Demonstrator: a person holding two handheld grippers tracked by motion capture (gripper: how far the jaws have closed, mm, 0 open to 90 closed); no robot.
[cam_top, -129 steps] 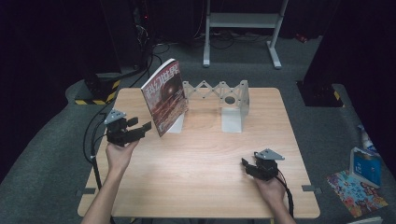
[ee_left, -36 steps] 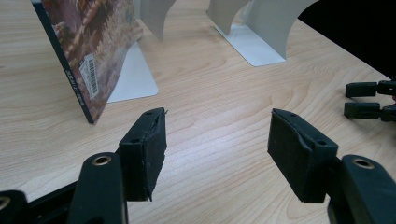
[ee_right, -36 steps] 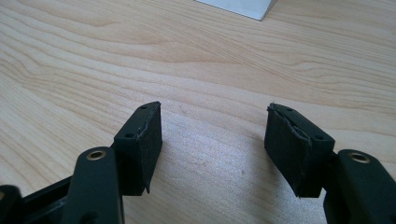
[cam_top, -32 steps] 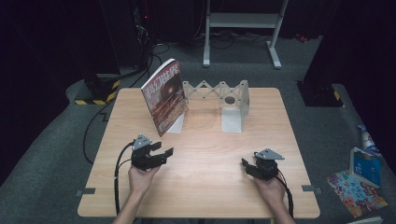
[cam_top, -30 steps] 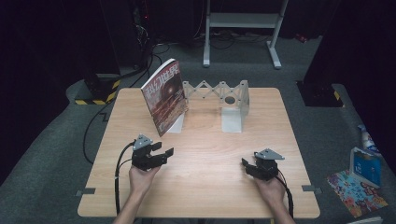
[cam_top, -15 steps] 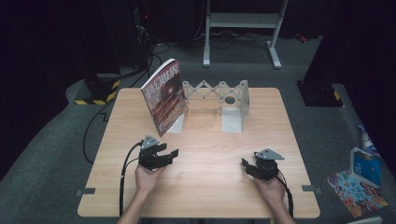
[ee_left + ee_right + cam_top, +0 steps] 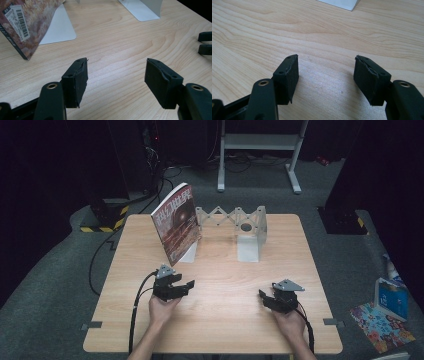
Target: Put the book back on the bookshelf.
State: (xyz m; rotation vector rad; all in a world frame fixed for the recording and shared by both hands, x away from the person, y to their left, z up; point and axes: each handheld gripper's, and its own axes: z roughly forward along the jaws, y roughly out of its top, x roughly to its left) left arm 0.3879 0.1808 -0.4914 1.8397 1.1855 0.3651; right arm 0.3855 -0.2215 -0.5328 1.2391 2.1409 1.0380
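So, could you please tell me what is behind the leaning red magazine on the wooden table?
The red magazine leans on a white metal bookend, linked by a zigzag expanding rack to a second bookend. The magazine covers the first bookend's upright.

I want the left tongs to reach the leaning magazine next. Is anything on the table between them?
Nothing visible does. Bare table lies between the open left tongs and the magazine, which leans on a white bookend at the far side.

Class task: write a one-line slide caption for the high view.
Two hand-held tools, left tool and right tool, open on a wooden table near a leaning magazine.
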